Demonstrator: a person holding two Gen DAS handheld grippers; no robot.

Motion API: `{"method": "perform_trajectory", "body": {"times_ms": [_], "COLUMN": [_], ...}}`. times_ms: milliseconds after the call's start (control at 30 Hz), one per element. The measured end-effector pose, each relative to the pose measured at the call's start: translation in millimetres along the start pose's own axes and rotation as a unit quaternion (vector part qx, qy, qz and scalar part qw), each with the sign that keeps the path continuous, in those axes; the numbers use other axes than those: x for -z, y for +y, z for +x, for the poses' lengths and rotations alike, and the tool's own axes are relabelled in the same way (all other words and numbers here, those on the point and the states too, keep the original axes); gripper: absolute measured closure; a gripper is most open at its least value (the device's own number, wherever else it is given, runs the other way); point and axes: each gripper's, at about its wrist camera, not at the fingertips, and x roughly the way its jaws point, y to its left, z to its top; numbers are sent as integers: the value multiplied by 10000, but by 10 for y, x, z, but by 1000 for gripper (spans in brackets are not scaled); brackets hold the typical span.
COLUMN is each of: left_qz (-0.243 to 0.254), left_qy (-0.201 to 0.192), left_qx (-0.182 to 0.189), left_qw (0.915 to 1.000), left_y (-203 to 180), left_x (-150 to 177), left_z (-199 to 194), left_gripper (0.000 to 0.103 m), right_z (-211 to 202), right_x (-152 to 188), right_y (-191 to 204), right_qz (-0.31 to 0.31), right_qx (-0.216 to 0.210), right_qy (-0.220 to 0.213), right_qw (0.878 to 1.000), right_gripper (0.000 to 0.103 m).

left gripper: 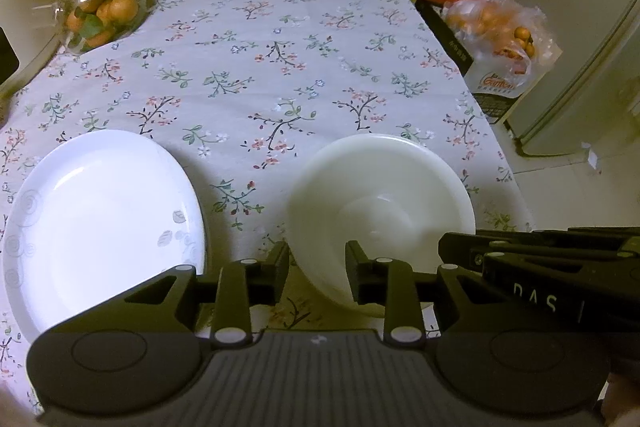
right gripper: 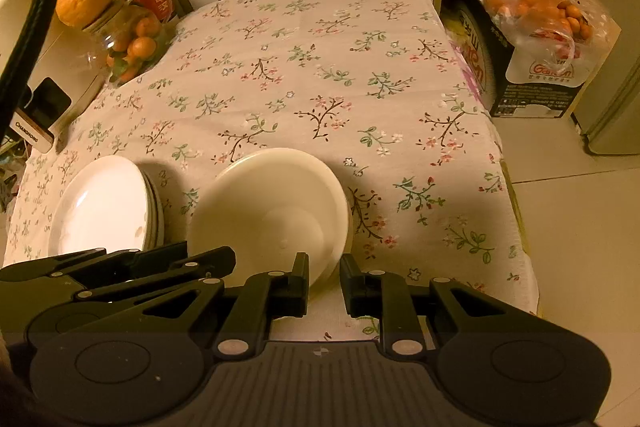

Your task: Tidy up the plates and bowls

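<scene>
Both tongs, left (left gripper: 318, 273) and right (right gripper: 324, 285), sit low and level, each parted astride the bowl's (left gripper: 380, 203) near rim.

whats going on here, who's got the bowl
A person holds a pair of tongs in each hand over a floral tablecloth. Both are at the near rim of the cream bowl: the left tongs and the right tongs each straddle the rim, jaws open, neither clamped yet. The bowl looks tipped toward the stack of white plates beside it, which nobody is touching.
</scene>
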Motion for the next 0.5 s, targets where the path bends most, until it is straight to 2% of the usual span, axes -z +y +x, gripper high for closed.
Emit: {"method": "perform_trajectory", "body": {"times_ms": [200,333,500], "left_qz": [-8,-48,-133], "left_qy": [7,-24,-66], "left_qx": [29,45,55], "left_qw": [10000,10000,9999], "left_y": [10,20,46], "left_x": [-5,-23,-42], "left_z": [4,-13,-44], "left_gripper": [73,72,68], "right_z": [-12,-41,-45], "right_x": [-4,-16,-27], "right_y": [-17,-41,-44], "right_qz": [38,92,104], "right_qx": [-15,-45,-52], "right_qy": [-17,-70,-96], "right_qw": [10000,9999,9999], "right_gripper": [84,78,77]}}
